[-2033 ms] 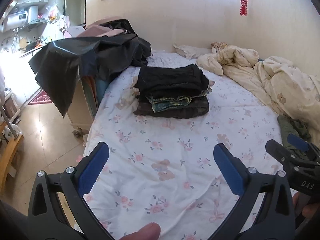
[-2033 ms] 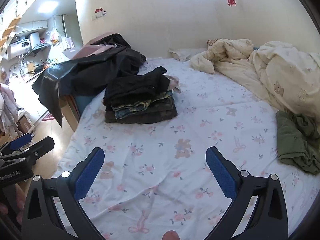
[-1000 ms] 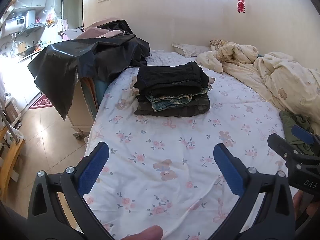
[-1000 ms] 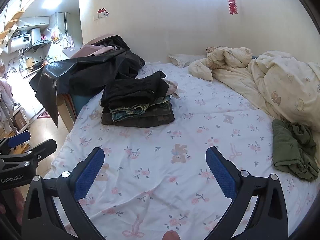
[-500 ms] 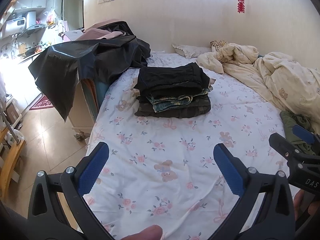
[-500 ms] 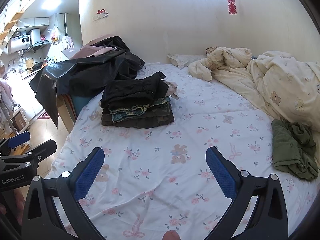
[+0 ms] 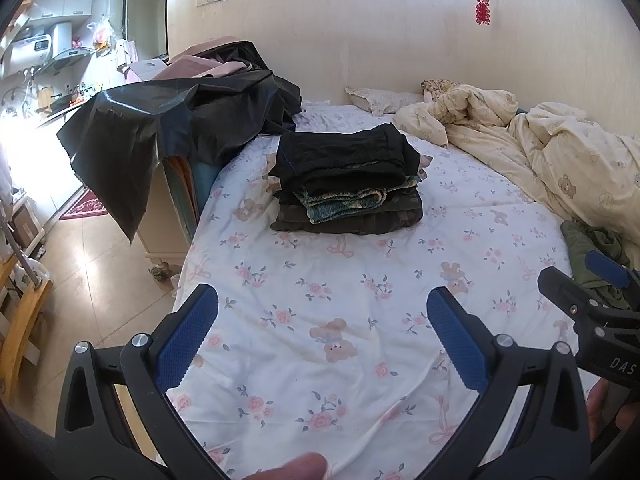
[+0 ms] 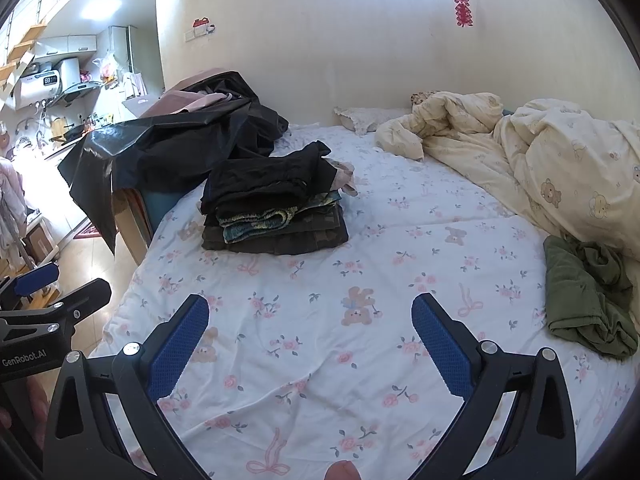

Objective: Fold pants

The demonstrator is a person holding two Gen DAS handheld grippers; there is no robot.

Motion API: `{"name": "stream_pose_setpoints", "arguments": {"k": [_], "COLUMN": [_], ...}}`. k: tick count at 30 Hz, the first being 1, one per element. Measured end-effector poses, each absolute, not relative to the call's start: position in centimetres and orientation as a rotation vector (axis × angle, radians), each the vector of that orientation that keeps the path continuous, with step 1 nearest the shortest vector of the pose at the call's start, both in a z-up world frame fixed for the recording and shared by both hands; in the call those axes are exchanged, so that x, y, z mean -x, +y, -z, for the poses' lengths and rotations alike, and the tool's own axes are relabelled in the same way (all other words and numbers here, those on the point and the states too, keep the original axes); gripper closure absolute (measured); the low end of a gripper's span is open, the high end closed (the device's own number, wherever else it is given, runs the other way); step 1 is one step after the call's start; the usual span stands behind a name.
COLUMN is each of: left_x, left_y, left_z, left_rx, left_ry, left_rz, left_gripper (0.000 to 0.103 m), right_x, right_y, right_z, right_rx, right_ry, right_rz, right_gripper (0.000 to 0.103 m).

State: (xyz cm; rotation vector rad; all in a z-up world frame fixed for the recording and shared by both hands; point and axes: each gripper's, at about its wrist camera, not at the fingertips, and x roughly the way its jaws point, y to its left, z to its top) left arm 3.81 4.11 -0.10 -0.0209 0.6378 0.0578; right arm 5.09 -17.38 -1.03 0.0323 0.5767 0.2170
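**Both grippers empty over the bed, green pants not yet picked up**

The left gripper [image 7: 322, 334] hangs over the flowered sheet [image 7: 320, 280] with its jaws spread wide and nothing between them. The right gripper [image 8: 310, 334] is just the same: wide open, empty, above bare sheet.

Landmark: the stack [image 8: 272, 208] of folded dark clothes on the sheet. The crumpled green pants [image 8: 588, 292] lie well to the right of the stack and nearer the camera, close to the bed's right side and just below the cream quilt [image 8: 560, 160]. Judging by the task, these are the next pair to fold; neither gripper touches them.

What could go wrong, as I judge it:
- The pants are bunched, so a pinch may catch one layer or a leg only, and the rest would drag in a twist.
- The quilt's edge lies right behind the pants; a deep grab could take quilt along with them.
- The sheet is loose and wrinkled; jaws closing low could nip it and pull it up.
- The stack's top black piece sits skewed with a flap sticking up; a sweep past it, or one more pair laid carelessly on top, could tip it.

Containers: none show for certain. Left of the stack, a black plastic sheet [image 7: 160, 128] drapes over furniture, and what lies under it cannot be told.
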Motion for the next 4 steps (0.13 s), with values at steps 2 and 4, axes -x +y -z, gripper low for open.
{"name": "stream_pose_setpoints", "arguments": {"k": [2, 4], "left_x": [-3.67, -3.60], "left_y": [4.10, 3.98], "left_z": [0.11, 0.18], "left_rx": [0.020, 0.010], "left_ry": [0.633, 0.631], "left_rz": [-0.059, -0.067], "left_gripper": [0.000, 0.000], "right_x": [-5.08, -5.06], "right_y": [-17.38, -17.47], "right_z": [1.05, 0.90], "right_rx": [-0.033, -0.048], "right_ry": [0.576, 0.569], "right_rz": [-0.218, -0.221], "right_gripper": [0.000, 0.000]}}
